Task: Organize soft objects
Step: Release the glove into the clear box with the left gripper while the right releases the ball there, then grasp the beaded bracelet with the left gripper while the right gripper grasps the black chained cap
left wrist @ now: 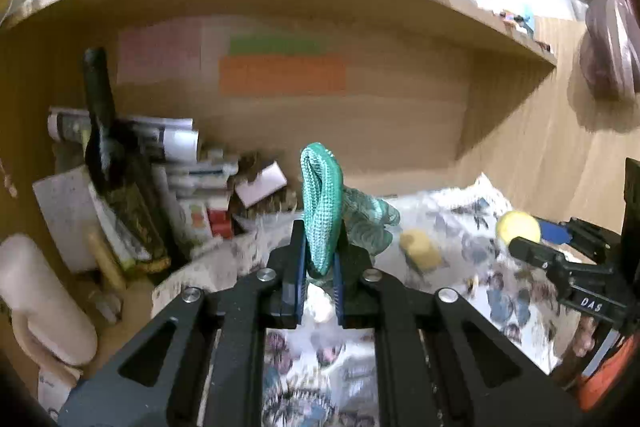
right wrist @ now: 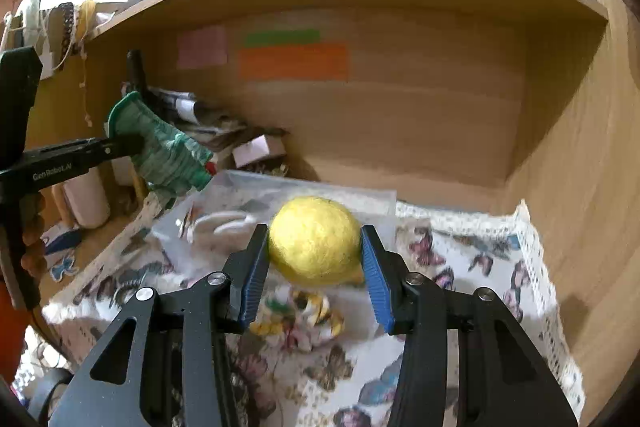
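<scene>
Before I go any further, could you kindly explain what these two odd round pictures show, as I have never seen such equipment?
There is no robot here: a person holds a two-fingered gripper in each hand, and each gripper carries a wide-angle camera looking along its fingers.

The left wrist view shows the left gripper shut on a green knitted glove. The right wrist view shows the right gripper pinching a yellow felt ball. Each camera also catches the other gripper at its edge.

Below lies a butterfly-patterned cloth with a clear plastic bag on it, inside a wooden alcove. Cluttered books and boxes stand to the left.
</scene>
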Motion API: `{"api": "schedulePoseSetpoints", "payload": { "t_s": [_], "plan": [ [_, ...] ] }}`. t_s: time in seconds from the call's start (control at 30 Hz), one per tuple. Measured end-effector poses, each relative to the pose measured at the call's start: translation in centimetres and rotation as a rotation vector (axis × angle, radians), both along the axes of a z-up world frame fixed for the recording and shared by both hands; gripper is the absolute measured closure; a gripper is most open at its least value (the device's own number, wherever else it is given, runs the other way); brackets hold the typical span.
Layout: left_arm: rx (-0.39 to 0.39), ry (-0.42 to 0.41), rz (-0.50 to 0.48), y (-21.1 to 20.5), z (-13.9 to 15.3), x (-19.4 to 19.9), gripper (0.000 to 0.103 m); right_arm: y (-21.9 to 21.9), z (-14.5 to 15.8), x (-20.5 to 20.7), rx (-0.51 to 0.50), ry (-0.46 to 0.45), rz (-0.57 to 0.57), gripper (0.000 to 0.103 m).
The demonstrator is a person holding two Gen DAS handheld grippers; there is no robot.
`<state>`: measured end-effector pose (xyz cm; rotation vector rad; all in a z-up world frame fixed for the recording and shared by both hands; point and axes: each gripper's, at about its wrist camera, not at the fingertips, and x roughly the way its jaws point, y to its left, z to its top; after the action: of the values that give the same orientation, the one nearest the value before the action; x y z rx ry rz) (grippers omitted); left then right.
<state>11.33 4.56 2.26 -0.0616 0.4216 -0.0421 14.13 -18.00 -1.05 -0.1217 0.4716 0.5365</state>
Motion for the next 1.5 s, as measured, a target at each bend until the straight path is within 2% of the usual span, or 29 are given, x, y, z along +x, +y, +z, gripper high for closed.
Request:
{"api": "schedulePoseSetpoints", "payload": {
  "t_s": [0.2, 0.5, 0.73, 0.83, 0.93, 0.97, 1.03, 1.1, 1.2, 1.33, 1.4, 1.5],
  "plan": [
    [0.033, 0.003, 0.036, -0.7, -0.3, 3.3, 0.092, 1.0, 0.3, 2.8, 0.001, 0.02, 0.001, 0.061],
    [0.078, 0.16, 0.053, -0.1, -5.2, 8.6, 0.092, 4.2, -2.8, 7.2, -0.097, 0.138, 0.025, 0.061],
    [0.062, 0.291, 0.047, 0.8, -8.1, 10.5, 0.092, 6.1, -6.0, 9.4, -0.177, 0.252, 0.042, 0.061],
    [0.058, 0.302, 0.038, 0.8, -8.4, 10.4, 0.09, 6.2, -6.4, 9.6, -0.188, 0.267, 0.034, 0.06],
    [0.067, 0.303, 0.04, 0.5, -8.2, 10.1, 0.079, 6.1, -6.2, 9.4, -0.193, 0.269, 0.03, 0.056],
    [0.072, 0.303, 0.042, 0.5, -8.1, 10.0, 0.071, 6.5, -6.3, 9.6, -0.192, 0.268, 0.028, 0.055],
    [0.06, 0.295, 0.034, 0.5, -7.7, 9.8, 0.064, 6.4, -5.8, 9.3, -0.182, 0.253, 0.024, 0.049],
    [0.044, 0.287, 0.026, 0.3, -7.3, 9.6, 0.052, 6.3, -5.2, 9.0, -0.171, 0.234, 0.023, 0.046],
    [0.043, 0.247, 0.038, 0.1, -6.2, 8.6, 0.037, 5.9, -4.1, 8.2, -0.152, 0.206, 0.02, 0.039],
    [0.043, 0.19, 0.037, -0.1, -4.4, 6.6, 0.024, 4.9, -2.4, 6.6, -0.123, 0.152, 0.017, 0.031],
    [0.036, 0.173, 0.036, 0.0, -3.7, 5.6, 0.006, 4.2, -1.5, 5.7, -0.101, 0.131, 0.02, 0.027],
    [0.024, 0.143, 0.046, 0.3, -2.9, 3.7, 0.001, 3.2, -0.8, 4.4, -0.073, 0.109, 0.023, 0.022]
  ]
}}
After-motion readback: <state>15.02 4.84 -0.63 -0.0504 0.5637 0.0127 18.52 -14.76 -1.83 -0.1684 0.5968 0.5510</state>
